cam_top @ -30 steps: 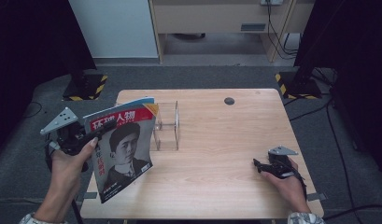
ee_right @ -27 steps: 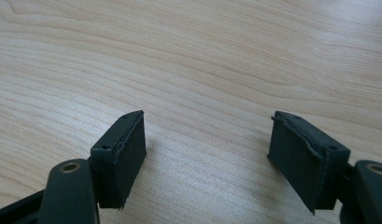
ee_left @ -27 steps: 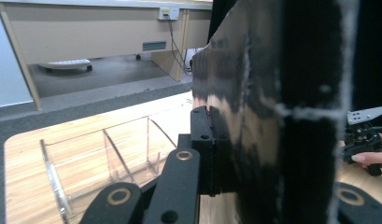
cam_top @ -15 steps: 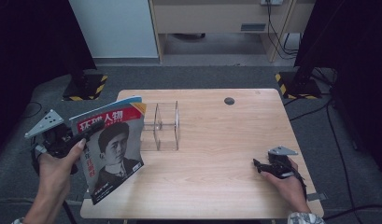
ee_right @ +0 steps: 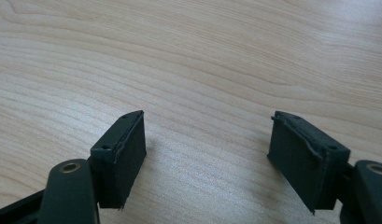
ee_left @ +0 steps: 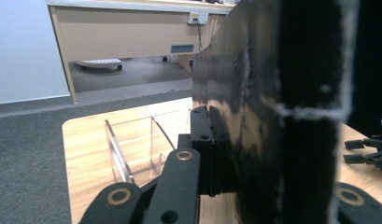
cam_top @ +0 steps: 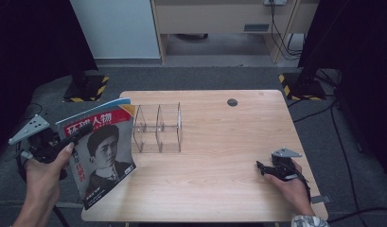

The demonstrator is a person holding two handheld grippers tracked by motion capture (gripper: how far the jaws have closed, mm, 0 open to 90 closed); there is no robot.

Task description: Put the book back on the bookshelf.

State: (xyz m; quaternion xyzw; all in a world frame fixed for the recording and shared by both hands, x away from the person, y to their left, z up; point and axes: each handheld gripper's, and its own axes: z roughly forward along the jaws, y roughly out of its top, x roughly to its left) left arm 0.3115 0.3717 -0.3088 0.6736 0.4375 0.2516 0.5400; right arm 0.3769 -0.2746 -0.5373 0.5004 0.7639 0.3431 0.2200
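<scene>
Left gripper view, nearest first: we see the left gripper (ee_left: 212, 154) with its jaws closed on the edge of the magazine (ee_left: 282, 112), whose dark glossy back rises upright close before the lens. Beyond it, on the wooden table (ee_left: 81, 140), stands the clear acrylic rack (ee_left: 132, 149), and farther off at the right edge sits the other gripper.

From the high view we read the relation on which the coming move turns. The magazine (cam_top: 99, 151) is held near-upright over the table's left edge, cover toward the camera, long axis running near to far and leaning. The acrylic rack (cam_top: 158, 127) stands just beside it, to its right, with its dividers making slots. We judge that the magazine must travel rightward and descend edge-first into a slot. The left gripper (cam_top: 80, 134) is clearly the nearer one; the right gripper (cam_top: 263, 169) rests well apart, at the table's near right.

Right gripper view supplies what the high view leaves small: the right gripper (ee_right: 207, 158) has its jaws wide apart, holding nothing, over bare wood.
</scene>
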